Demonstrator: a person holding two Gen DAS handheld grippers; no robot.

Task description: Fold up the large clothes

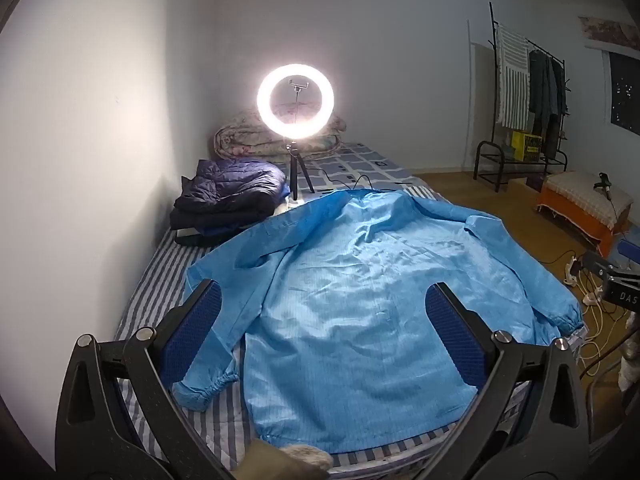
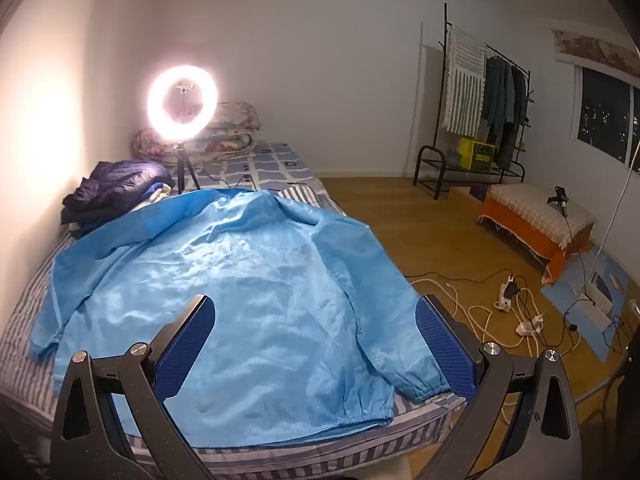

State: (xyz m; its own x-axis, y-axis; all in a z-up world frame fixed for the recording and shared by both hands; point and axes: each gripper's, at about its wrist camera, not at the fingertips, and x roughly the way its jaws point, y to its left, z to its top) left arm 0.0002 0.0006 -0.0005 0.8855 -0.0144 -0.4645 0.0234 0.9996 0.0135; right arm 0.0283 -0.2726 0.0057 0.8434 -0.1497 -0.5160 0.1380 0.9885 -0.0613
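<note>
Blue jacket [image 1: 352,300] lies flat beneath both tools (jaws wide, empty).

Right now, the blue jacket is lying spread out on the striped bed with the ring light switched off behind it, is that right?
Not quite: the ring light is switched on, glowing brightly in the left wrist view. The blue jacket does lie spread out on the striped bed.

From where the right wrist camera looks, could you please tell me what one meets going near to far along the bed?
Blue jacket spread flat → ring light on its small tripod → rolled floral quilt by the far wall. The bed has a striped cover.
</note>
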